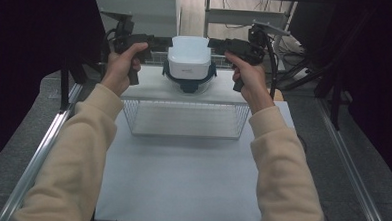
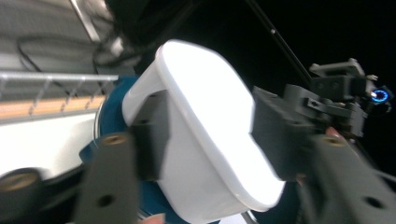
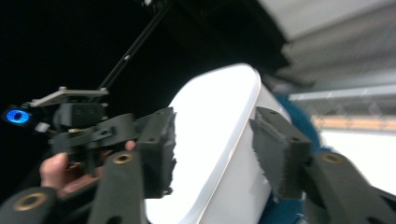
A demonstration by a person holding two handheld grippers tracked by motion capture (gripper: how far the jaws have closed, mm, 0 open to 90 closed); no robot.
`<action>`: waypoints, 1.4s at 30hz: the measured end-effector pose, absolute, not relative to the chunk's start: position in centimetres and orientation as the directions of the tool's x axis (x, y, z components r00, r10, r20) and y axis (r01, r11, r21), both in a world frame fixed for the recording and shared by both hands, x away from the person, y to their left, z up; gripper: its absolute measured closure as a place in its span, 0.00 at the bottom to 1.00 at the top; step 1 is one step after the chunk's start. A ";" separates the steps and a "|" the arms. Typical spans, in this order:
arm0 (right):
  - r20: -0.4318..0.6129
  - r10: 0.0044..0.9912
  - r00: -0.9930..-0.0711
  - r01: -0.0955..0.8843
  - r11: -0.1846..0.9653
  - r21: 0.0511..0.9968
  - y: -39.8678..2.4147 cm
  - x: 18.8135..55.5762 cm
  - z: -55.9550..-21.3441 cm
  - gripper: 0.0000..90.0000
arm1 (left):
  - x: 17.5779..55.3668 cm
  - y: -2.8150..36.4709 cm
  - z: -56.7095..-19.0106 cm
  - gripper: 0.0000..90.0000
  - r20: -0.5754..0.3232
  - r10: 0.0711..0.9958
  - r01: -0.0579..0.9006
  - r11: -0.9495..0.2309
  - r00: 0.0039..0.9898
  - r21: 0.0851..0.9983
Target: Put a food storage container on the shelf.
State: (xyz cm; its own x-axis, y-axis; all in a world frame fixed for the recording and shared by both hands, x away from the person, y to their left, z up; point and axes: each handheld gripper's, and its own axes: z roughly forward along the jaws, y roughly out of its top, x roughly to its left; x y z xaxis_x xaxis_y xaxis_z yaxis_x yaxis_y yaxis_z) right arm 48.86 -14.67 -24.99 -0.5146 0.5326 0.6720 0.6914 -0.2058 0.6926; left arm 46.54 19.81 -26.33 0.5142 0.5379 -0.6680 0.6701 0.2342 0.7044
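My left gripper stands at the left side of the white container, which sits upside down over a dark blue base on top of a wire shelf rack, at the far edge of the table. In the left gripper view the jaws straddle the container's rim with daylight on both sides, so I read them as released, pads off the plastic. The container itself is centred on the shelf top between my two hands, upright on its rim and not visibly tilted. On the right, my right gripper mirrors the left; its fingers flank the container's edge, and I think they stand clear too, though blur makes the left pad's gap hard to judge. The risk now is in pulling back: a frayed pad could snag the rim and drag the white piece off its base, or tip the stack off the narrow shelf. Backing away unevenly could also twist it askew.
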 end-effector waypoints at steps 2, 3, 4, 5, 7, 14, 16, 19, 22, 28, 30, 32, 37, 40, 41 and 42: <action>0.611 0.549 -0.570 0.633 -0.181 0.753 -15.2 47.6 -24.4 0.46 | 45.1 20.1 -25.8 0.38 -0.611 0.570 0.618 0.215 0.549 0.756; 0.577 0.556 -0.598 0.604 -0.161 0.780 -15.5 46.8 -24.2 0.44 | 44.3 20.3 -25.7 0.38 -0.585 0.582 0.596 0.203 0.565 0.777; 0.547 0.561 -0.621 0.579 -0.142 0.803 -16.0 46.1 -24.2 0.43 | 43.5 20.4 -25.7 0.37 -0.562 0.594 0.577 0.193 0.575 0.794; 0.518 0.567 -0.641 0.558 -0.120 0.821 -16.5 45.3 -24.2 0.42 | 42.5 20.5 -25.7 0.36 -0.542 0.605 0.562 0.182 0.583 0.807; 0.458 0.576 -0.677 0.518 -0.070 0.853 -17.8 43.6 -24.6 0.40 | 40.7 20.6 -26.2 0.35 -0.484 0.632 0.527 0.138 0.605 0.839; 0.326 0.616 -0.717 0.436 0.031 0.899 -21.4 39.0 -27.0 0.37 | 34.4 20.7 -29.1 0.32 -0.326 0.684 0.459 -0.014 0.652 0.888; 0.308 0.615 -0.726 0.423 0.046 0.905 -22.1 37.7 -27.8 0.37 | 33.2 20.7 -30.3 0.31 -0.320 0.680 0.465 -0.036 0.660 0.884; 0.269 0.627 -0.731 0.402 0.076 0.913 -22.7 35.9 -29.1 0.36 | 31.6 20.5 -32.4 0.31 -0.304 0.688 0.474 -0.067 0.659 0.878; 0.254 0.621 -0.741 0.393 0.096 0.914 -23.2 34.4 -30.6 0.36 | 30.5 20.5 -34.5 0.30 -0.285 0.694 0.472 -0.090 0.661 0.877; 0.241 0.613 -0.752 0.403 0.138 0.905 -23.8 31.8 -34.8 0.35 | 28.8 20.2 -38.3 0.30 -0.278 0.707 0.494 -0.116 0.650 0.862; 0.235 0.621 -0.748 0.413 0.157 0.897 -24.0 31.3 -36.3 0.35 | 28.3 19.9 -39.4 0.30 -0.267 0.715 0.500 -0.132 0.646 0.856; 0.229 0.632 -0.741 0.420 0.169 0.892 -24.2 30.9 -37.7 0.35 | 27.7 19.5 -40.5 0.29 -0.254 0.721 0.505 -0.153 0.645 0.850; 0.238 0.650 -0.722 0.470 0.208 0.858 -24.4 30.5 -41.1 0.35 | 26.6 19.0 -43.5 0.29 -0.256 0.721 0.535 -0.185 0.643 0.824; 0.260 0.662 -0.703 0.510 0.214 0.833 -24.6 30.2 -42.9 0.35 | 26.2 18.8 -45.4 0.29 -0.269 0.727 0.565 -0.194 0.631 0.802; 0.270 0.662 -0.699 0.520 0.211 0.828 -24.6 30.2 -43.5 0.35 | 26.2 18.8 -46.0 0.29 -0.268 0.731 0.575 -0.204 0.627 0.792; 0.277 0.661 -0.697 0.526 0.210 0.824 -24.6 30.1 -44.0 0.35 | 26.2 18.7 -46.6 0.29 -0.265 0.737 0.584 -0.210 0.621 0.784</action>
